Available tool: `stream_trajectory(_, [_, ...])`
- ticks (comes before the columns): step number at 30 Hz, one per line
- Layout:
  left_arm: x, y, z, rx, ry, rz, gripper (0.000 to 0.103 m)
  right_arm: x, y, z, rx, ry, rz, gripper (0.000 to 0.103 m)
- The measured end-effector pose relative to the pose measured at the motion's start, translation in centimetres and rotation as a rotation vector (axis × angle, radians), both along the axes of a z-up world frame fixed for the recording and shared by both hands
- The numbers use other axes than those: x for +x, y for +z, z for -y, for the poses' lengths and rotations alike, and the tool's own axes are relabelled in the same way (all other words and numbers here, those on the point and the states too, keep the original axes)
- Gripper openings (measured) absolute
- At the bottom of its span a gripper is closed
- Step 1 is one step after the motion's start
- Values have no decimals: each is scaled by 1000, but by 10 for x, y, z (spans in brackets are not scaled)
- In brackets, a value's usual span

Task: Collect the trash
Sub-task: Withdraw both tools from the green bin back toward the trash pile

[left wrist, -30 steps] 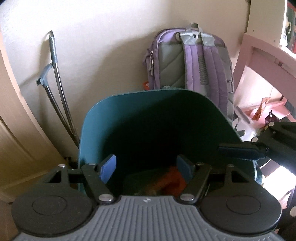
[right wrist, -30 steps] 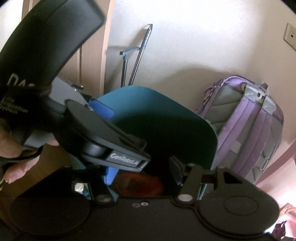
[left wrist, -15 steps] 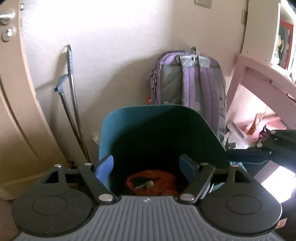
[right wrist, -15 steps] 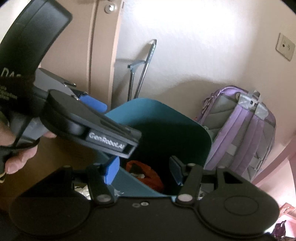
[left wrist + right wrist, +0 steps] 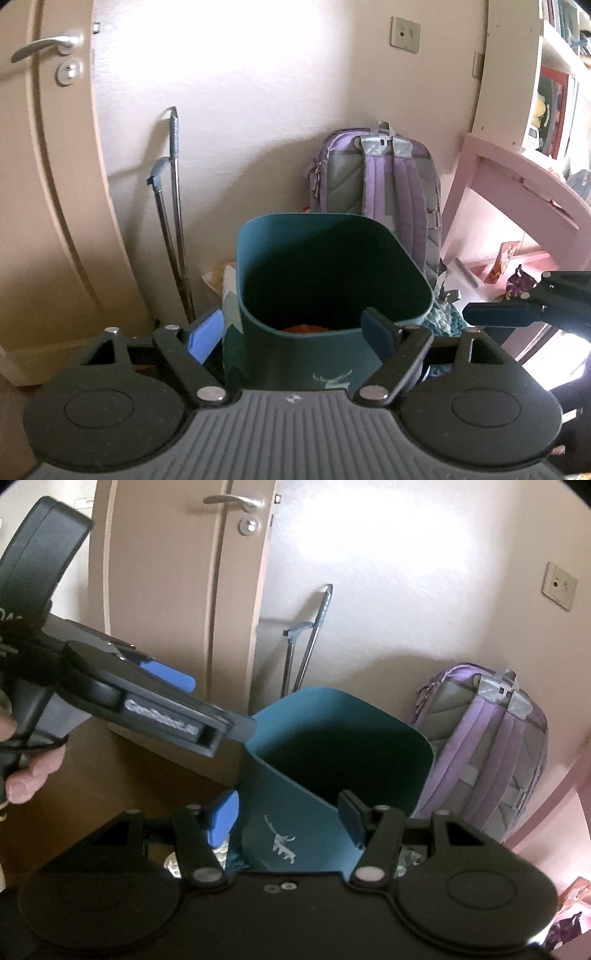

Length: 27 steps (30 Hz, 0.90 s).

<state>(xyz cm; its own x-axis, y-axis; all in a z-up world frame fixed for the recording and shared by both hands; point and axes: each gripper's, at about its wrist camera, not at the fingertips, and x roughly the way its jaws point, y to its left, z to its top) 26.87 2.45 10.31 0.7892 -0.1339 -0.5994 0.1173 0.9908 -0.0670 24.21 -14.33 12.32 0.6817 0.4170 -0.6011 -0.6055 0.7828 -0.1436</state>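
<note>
A teal bin [image 5: 295, 794] with a white animal print is seen between the spread fingers of the right gripper [image 5: 286, 814]. The left gripper [image 5: 207, 709] is held at the left, near the rim. A purple backpack [image 5: 491, 753] is propped far right.

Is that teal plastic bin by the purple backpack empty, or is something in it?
Not empty. The teal plastic bin stands upright with no lid, and a bit of orange trash shows just over its near rim. How full it is cannot be told.
</note>
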Motion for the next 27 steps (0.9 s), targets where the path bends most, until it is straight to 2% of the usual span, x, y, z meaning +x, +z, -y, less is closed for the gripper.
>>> stream_trajectory(6, [-37, -2, -14, -12, 1, 30, 83, -22, -6, 7, 40, -3, -6, 60])
stream_trajectory(13, [-76, -18, -33, -58, 3, 54, 101, -47, -22, 10, 98, 12, -25, 60])
stream_trajectory(15, [-84, -26, -40, -76, 5, 66, 101, -54, -30, 10, 112, 11, -30, 60])
stream_trajectory(22, [-102, -75, -66, -130, 30, 52, 103, -68, -75, 13, 203, 6, -64, 60])
stream_trajectory(25, [-103, -100, -79, -134, 52, 28, 103, -70, -104, 12, 204, -13, -70, 60])
stream_trajectory(27, [-101, -120, -89, -159, 66, 11, 103, -68, -125, 9, 201, -12, -106, 60])
